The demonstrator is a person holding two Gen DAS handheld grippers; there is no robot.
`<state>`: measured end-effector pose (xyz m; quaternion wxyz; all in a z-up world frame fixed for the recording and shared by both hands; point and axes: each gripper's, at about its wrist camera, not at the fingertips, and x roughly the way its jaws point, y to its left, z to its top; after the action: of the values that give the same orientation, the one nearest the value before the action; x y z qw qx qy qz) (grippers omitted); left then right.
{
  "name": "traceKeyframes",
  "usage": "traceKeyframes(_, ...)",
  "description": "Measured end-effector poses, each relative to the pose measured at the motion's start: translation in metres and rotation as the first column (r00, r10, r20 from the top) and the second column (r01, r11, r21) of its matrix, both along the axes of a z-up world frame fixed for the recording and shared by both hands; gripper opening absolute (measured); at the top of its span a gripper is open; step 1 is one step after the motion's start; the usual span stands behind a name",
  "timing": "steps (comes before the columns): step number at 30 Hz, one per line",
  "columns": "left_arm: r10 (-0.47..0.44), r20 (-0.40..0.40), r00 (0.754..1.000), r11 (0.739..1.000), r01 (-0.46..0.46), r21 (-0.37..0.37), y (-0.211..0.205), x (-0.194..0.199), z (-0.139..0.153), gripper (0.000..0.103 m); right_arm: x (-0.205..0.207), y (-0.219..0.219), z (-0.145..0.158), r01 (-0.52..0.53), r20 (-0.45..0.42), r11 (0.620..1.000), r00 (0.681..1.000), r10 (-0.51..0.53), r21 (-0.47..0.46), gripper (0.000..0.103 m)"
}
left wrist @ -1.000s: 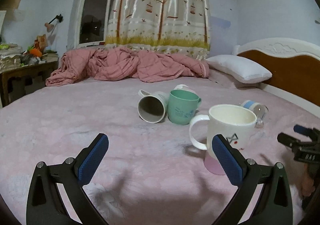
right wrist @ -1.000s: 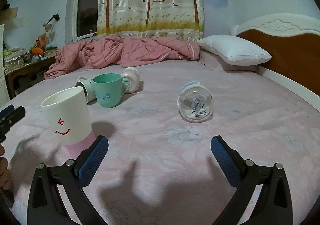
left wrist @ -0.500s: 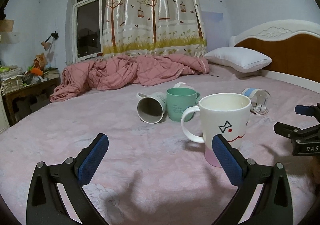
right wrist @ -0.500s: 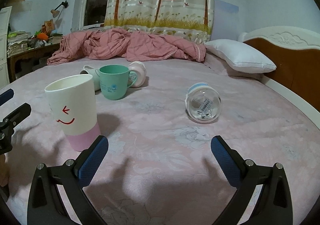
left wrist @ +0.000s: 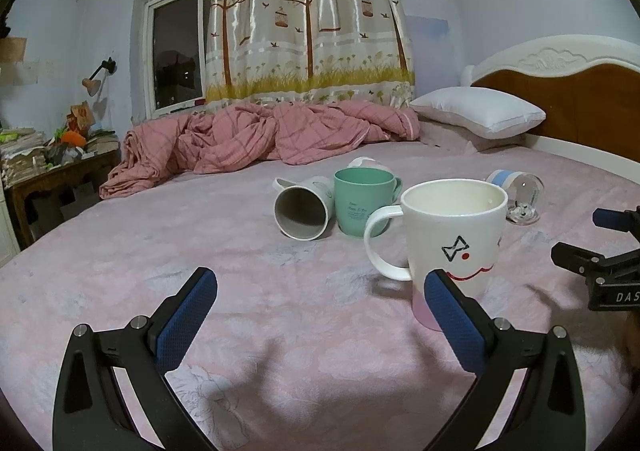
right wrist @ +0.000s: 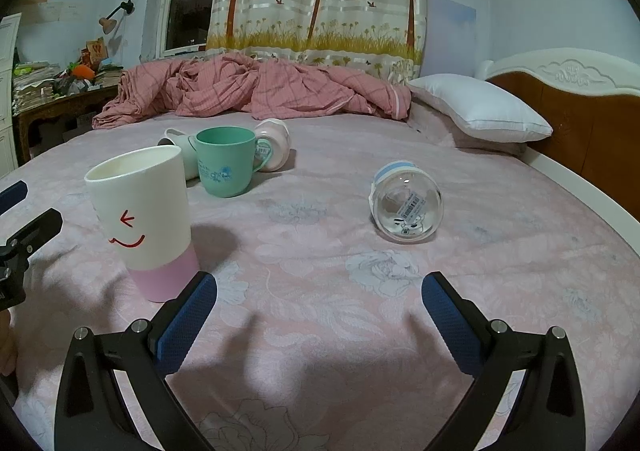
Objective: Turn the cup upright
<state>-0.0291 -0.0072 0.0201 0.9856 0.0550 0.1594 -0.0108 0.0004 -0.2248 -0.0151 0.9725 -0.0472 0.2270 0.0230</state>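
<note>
Both cameras have drawn closer and lower; the left gripper [left wrist: 320, 303] and right gripper [right wrist: 320, 303] hover spread and empty. The right faces the glass cup [right wrist: 406, 207] lying sideways on the bed [right wrist: 320, 251], probably next to be righted

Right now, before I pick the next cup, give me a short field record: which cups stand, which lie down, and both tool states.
upright: smiley mug, green cup
on side: white mug, mouth toward left camera; glass cup with blue band; pinkish cup behind the green one
surface: pink bedspread
left tool: open, holding nothing, smiley mug beside its right finger
right tool: open, holding nothing, facing the glass cup
</note>
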Motion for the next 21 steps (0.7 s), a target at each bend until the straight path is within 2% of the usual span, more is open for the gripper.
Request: traceKeyframes(21,0.003,-0.016,1.000,1.000,-0.004,-0.007,0.0030,0.0015,-0.0010,0.103,0.0015,-0.0011,-0.0034,0.004,-0.009,1.000,1.000,-0.004,0.006,0.103)
